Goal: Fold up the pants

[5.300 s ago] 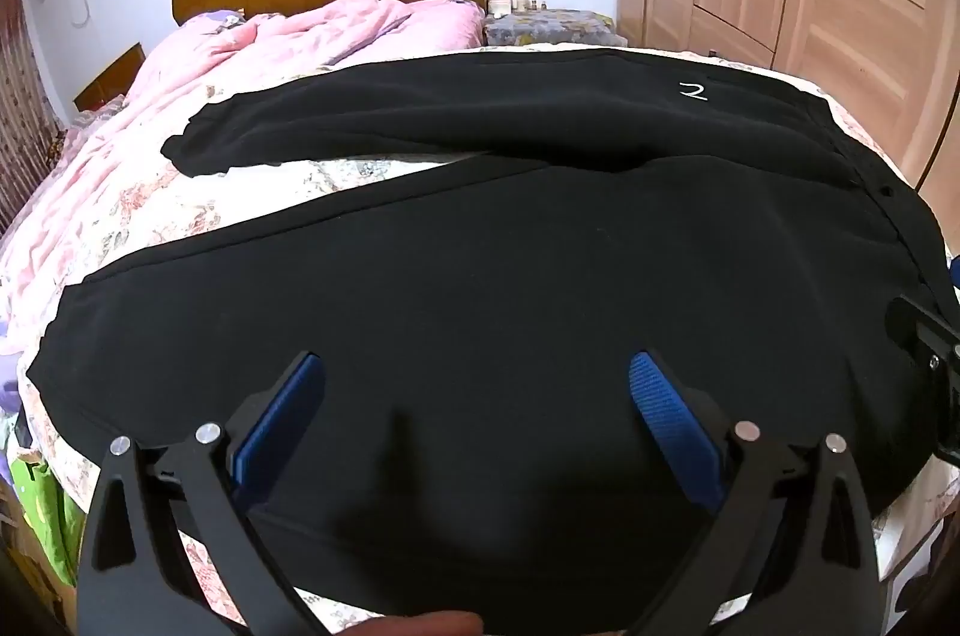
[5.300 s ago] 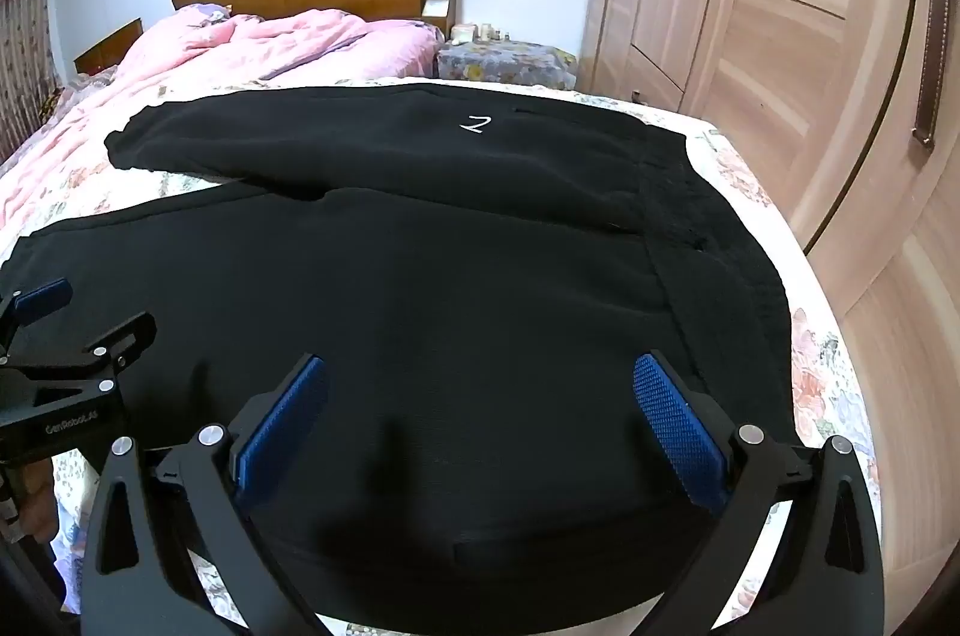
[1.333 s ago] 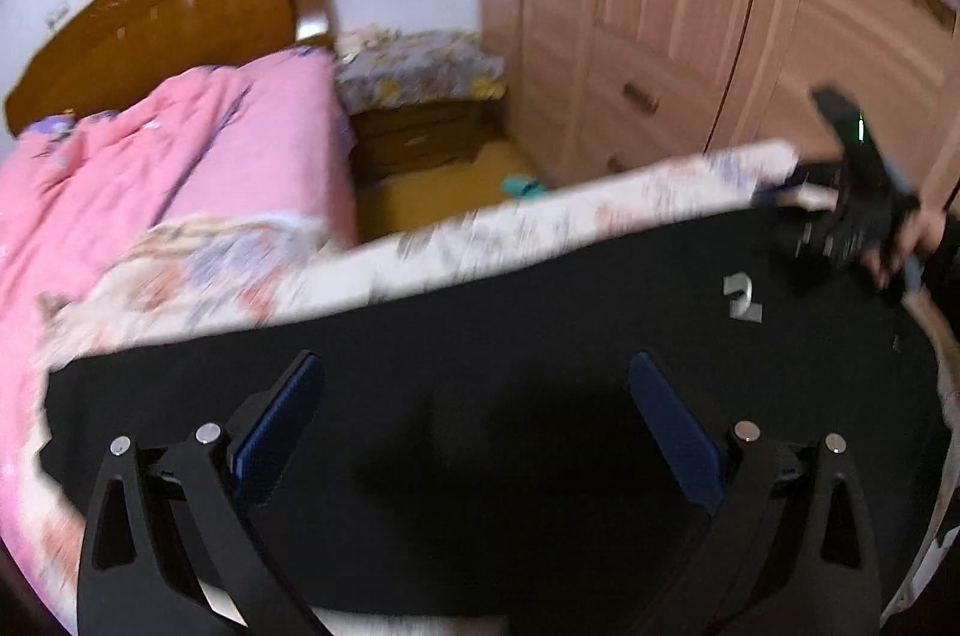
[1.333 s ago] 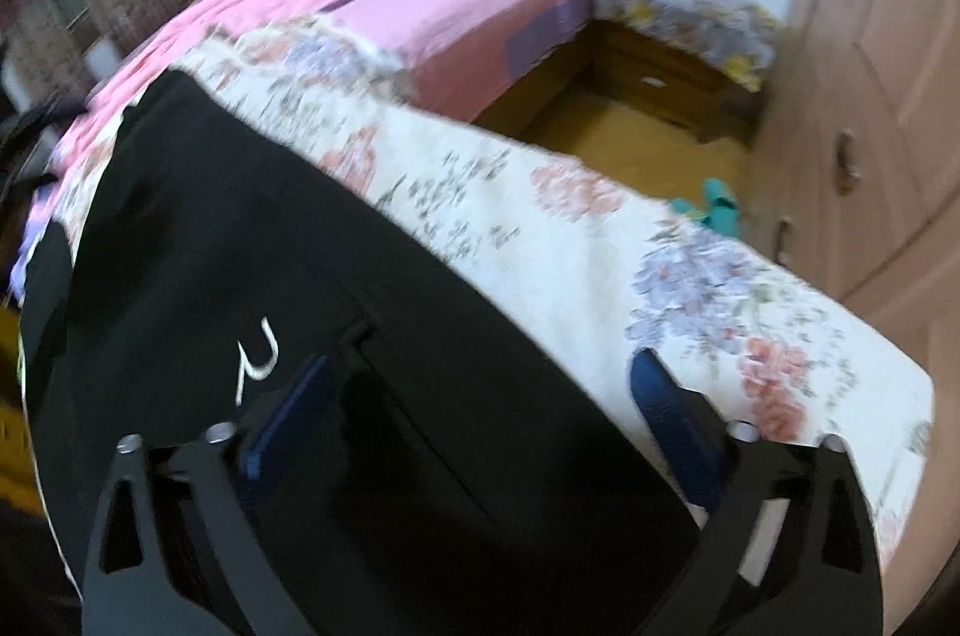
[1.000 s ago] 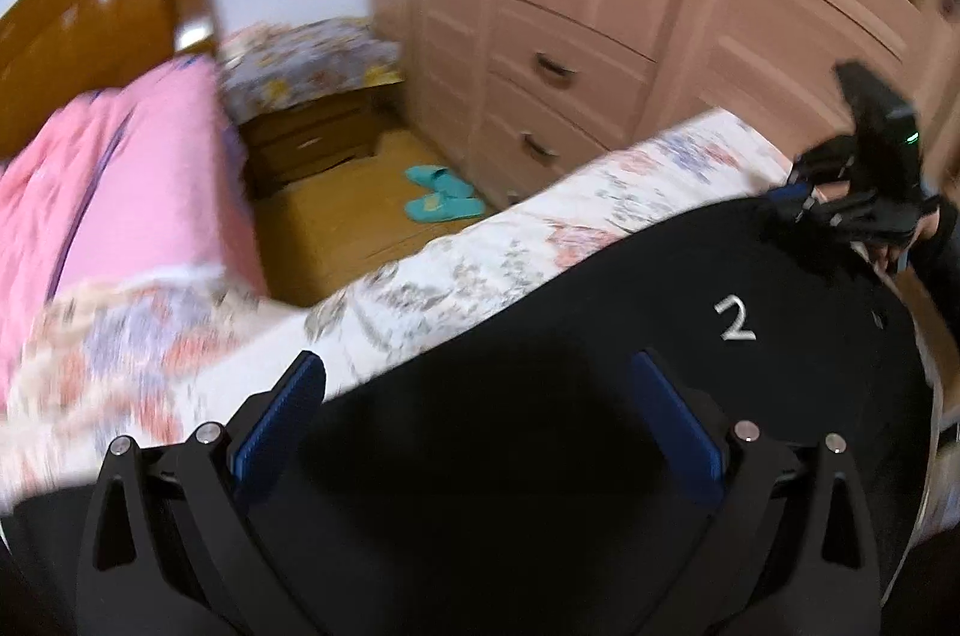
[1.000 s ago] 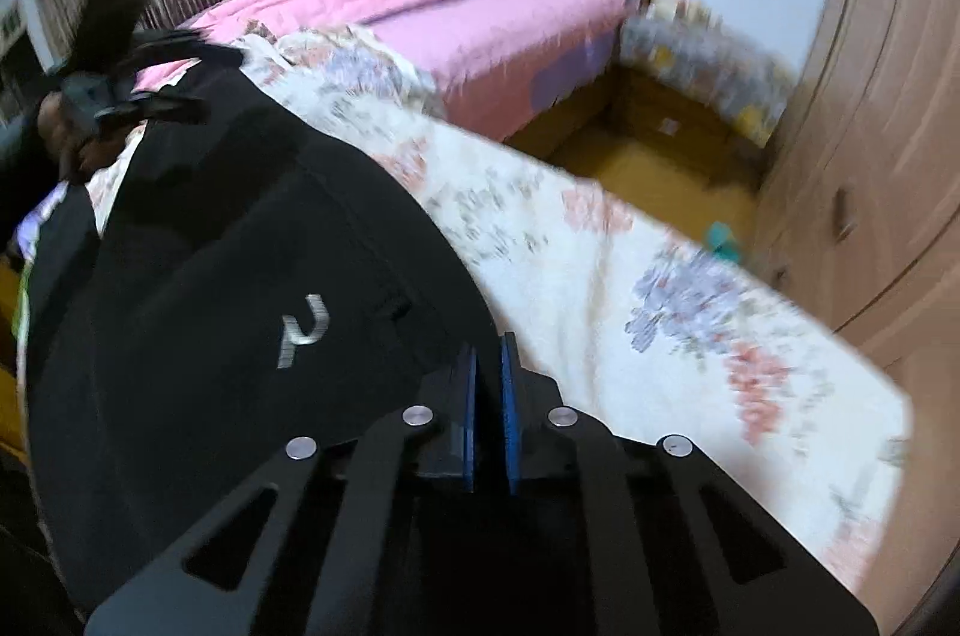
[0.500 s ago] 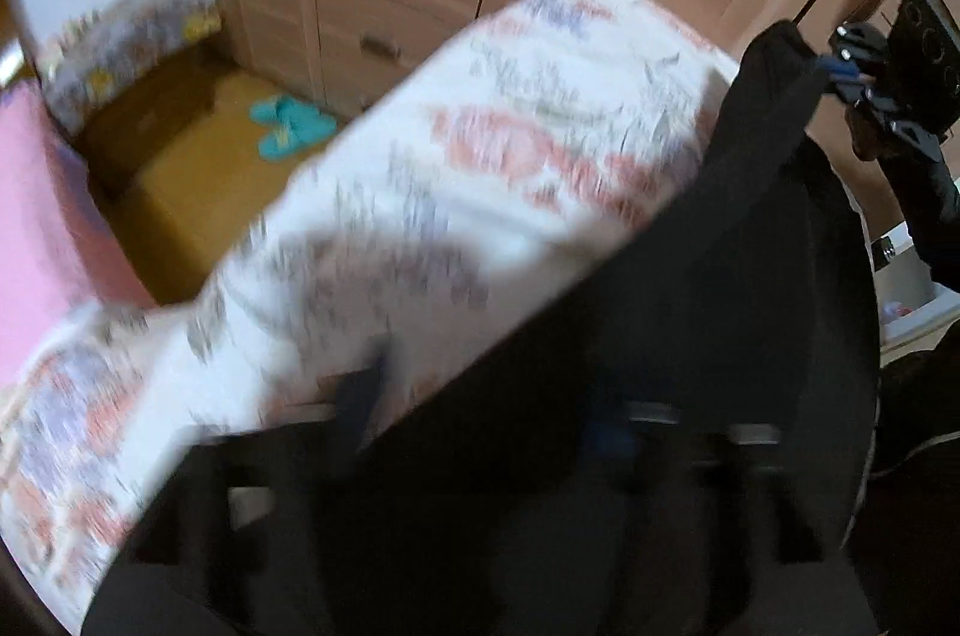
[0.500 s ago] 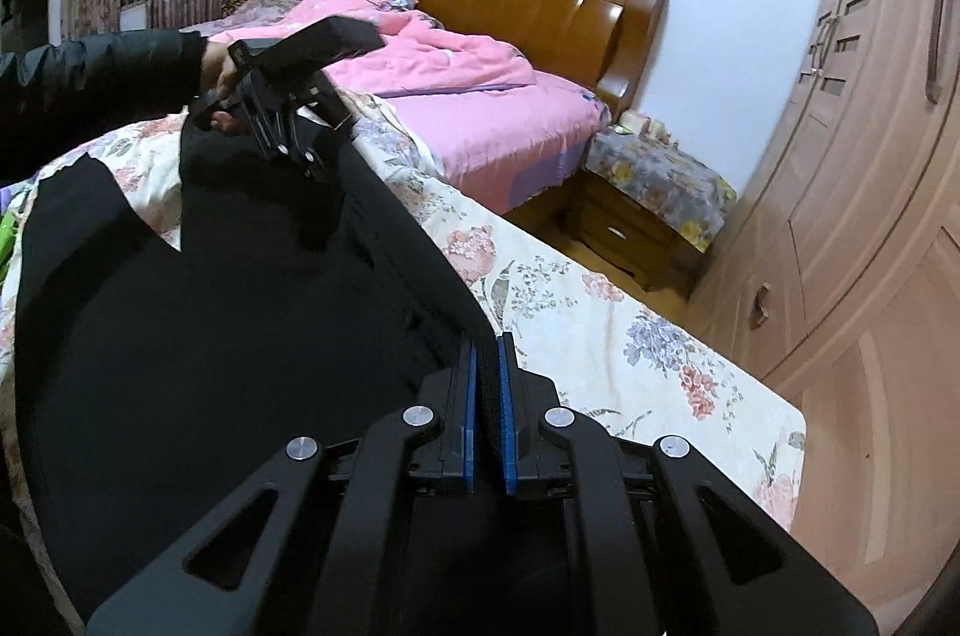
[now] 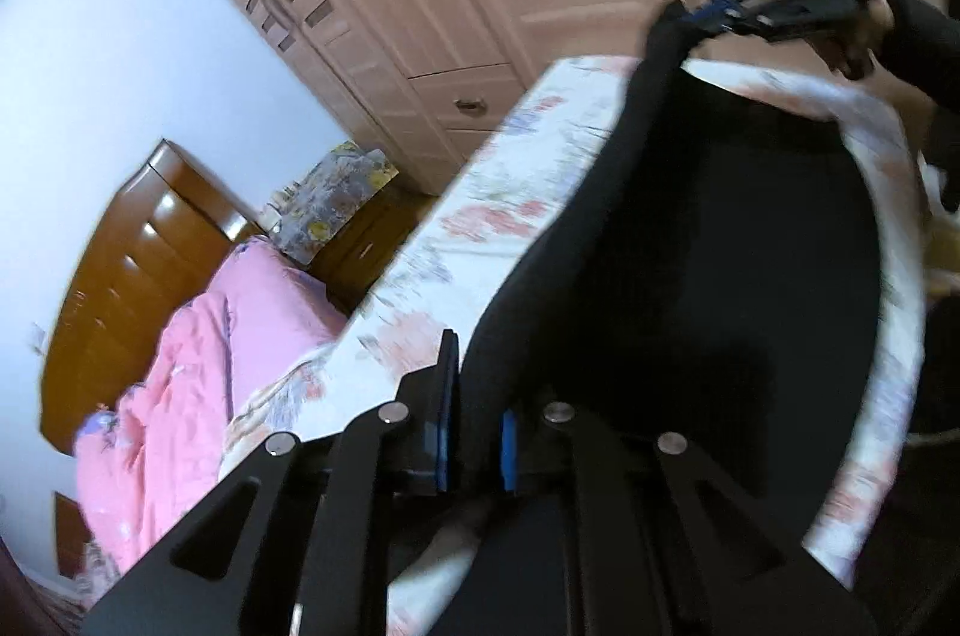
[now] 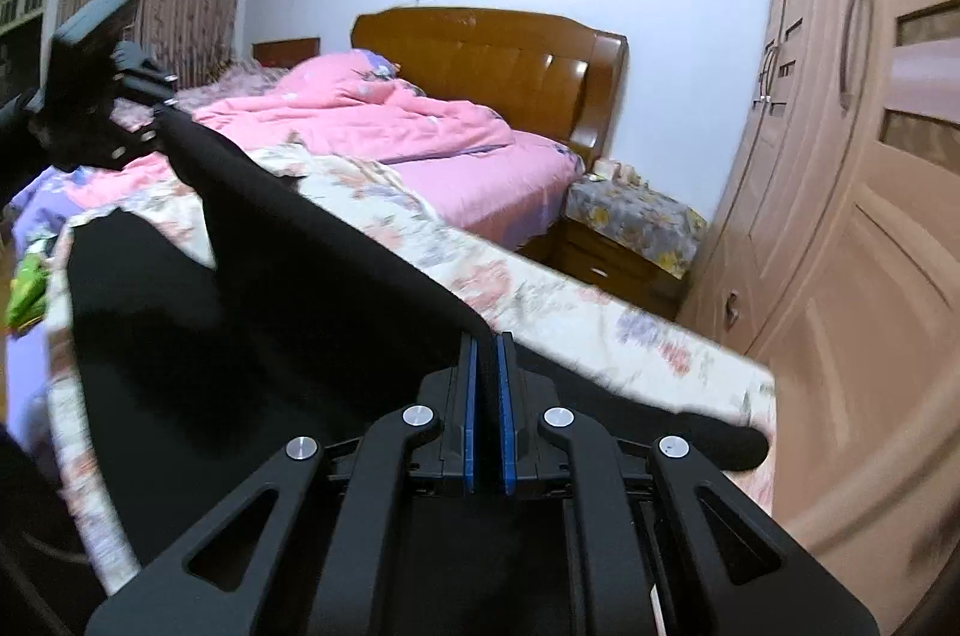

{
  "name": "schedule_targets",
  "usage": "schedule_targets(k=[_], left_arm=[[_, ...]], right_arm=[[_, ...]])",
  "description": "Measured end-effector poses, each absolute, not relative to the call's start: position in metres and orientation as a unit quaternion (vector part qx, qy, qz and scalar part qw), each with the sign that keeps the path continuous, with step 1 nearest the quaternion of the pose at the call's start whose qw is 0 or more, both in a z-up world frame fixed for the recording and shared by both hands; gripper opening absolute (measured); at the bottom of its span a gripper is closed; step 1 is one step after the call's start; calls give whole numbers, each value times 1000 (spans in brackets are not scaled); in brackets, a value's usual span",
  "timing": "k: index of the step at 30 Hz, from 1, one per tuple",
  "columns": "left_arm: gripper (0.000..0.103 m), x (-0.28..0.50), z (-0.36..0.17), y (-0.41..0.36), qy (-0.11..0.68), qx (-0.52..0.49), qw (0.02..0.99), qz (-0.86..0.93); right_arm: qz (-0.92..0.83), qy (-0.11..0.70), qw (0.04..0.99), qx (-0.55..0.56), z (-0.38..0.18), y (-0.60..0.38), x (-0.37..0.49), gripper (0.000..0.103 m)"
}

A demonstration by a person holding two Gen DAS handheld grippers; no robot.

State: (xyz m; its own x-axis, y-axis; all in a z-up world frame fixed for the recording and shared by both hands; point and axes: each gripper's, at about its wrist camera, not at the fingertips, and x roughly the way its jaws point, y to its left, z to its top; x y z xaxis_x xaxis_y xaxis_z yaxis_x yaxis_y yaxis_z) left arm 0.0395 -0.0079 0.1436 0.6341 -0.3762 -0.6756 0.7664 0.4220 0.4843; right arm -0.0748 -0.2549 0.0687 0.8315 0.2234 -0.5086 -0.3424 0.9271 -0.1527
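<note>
pants point(image 10: 288, 312) pinched, far hem apparently hidden

Bed point(image 10: 540, 300) with floral sheet, white ground with pink and purple blooms, wooden headboard point(image 10: 498, 54) against the wall. Black pants point(image 10: 288, 336) spread over the near part of the sheet, one long edge lifted clear of it, the rest lying flat; floral sheet shows along the far side and at the near left border. Pink quilt point(image 10: 372, 120) bunched toward the headboard end, touching the sheet. Plain pink cover point(image 10: 498, 186) beside it on the right. Something green point(image 10: 27, 291) at the left edge of the bed, too blurred to tell.
</note>
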Motion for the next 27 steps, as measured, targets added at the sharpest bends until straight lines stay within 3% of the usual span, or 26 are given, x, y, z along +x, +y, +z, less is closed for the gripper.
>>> schedule_targets(k=[5,9,15,17,19,20,21,25,27], left_arm=[[10,-59,67,-3,291,384,803,-350],[10,-73,7,0,338,349,810,-329],[14,-66,-11,0,343,313,824,-323],[17,-65,-12,3,339,311,827,-324],[20,-65,-14,3,338,310,829,-319],[22,-67,-15,4,336,311,831,-316],[23,-68,-15,6,334,309,834,-313],[28,-71,-17,4,337,293,839,-312],[31,-72,-18,5,338,287,839,-315]], right_arm=[[152,307,938,-53,11,-256,-153,9],[142,355,923,-35,-28,-248,-177,9],[129,364,922,-3,-39,-245,-194,12],[126,367,922,6,-39,-244,-199,19],[121,362,924,38,-35,-252,-208,42],[111,350,928,61,-31,-261,-214,69],[104,338,932,77,-28,-268,-220,76],[43,326,935,134,-27,-302,-229,75],[14,335,928,164,-31,-317,-220,70]])
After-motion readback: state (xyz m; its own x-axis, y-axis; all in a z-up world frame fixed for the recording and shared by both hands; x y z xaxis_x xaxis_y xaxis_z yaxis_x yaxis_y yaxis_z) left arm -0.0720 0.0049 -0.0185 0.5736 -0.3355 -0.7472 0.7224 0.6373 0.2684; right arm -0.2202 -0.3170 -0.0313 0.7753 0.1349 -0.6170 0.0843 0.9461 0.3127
